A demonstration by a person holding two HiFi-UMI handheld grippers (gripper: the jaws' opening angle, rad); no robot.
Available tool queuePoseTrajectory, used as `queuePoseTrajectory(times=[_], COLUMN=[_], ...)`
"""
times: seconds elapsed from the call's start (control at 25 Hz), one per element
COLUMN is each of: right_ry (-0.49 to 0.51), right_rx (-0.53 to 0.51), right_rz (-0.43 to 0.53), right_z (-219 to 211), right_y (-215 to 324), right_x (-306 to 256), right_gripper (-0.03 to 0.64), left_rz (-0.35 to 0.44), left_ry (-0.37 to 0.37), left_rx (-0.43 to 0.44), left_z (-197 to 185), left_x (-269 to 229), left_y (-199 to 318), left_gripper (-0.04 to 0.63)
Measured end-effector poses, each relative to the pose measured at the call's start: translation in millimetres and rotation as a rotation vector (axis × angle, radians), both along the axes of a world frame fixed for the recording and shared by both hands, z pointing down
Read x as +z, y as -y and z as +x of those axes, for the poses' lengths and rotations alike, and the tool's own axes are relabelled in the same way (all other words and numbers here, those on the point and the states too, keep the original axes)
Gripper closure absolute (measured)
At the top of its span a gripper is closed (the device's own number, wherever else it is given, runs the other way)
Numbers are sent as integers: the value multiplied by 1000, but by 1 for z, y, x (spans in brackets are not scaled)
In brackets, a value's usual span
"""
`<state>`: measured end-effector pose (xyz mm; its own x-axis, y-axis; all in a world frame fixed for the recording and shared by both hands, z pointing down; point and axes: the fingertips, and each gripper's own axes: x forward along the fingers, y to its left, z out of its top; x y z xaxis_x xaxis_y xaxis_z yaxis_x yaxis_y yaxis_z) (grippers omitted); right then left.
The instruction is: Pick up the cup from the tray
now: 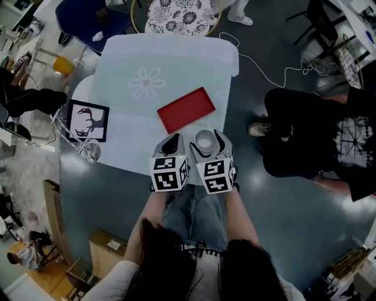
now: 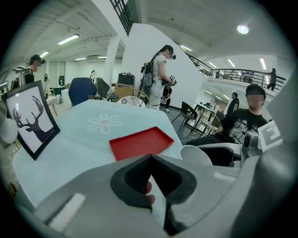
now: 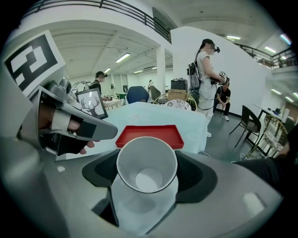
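Note:
My right gripper [image 1: 206, 143] is shut on a white paper cup [image 1: 205, 140], held upright off the table's near edge, just in front of my body. In the right gripper view the cup [image 3: 146, 167] sits open-mouthed and empty between the jaws. The red tray [image 1: 186, 109] lies empty on the pale blue tablecloth [image 1: 135, 59], a little beyond both grippers. My left gripper [image 1: 171, 143] is beside the right one, shut with nothing in it. In the left gripper view the tray [image 2: 139, 142] is ahead and the cup [image 2: 195, 155] is at the right.
A framed deer picture [image 1: 88, 120] and a wine glass [image 1: 91, 154] stand at the table's left edge. A seated person in black [image 1: 317, 141] is close on the right. A patterned chair [image 1: 176, 14] is at the far end, and a cardboard box [image 1: 108, 250] lies on the floor.

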<state>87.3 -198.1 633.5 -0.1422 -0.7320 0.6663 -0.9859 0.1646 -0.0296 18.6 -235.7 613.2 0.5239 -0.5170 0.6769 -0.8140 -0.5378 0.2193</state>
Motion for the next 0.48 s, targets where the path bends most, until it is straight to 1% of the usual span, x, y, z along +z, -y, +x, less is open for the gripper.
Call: queuePoseTrajectory(times=[0.12,0.2,0.28,0.48], right_ry=[-11,26,77,114], right_rx=[1,8,28,41], right_rz=[5,6,8,20], right_z=[-3,-5,-6,-3], right_y=[1,0,0,1], right_x=[1,0,-1,-5], right_gripper=[225,221,186,167], left_rz=[2,-4,-12,-16], left_ry=[8,7,1,-14], left_rx=[12,5,-13,-31], left_z=[2,1,0,0], left_x=[2,2,2,4], left_y=[-2,-4,-4,-3], left_gripper=[595,595,595,594])
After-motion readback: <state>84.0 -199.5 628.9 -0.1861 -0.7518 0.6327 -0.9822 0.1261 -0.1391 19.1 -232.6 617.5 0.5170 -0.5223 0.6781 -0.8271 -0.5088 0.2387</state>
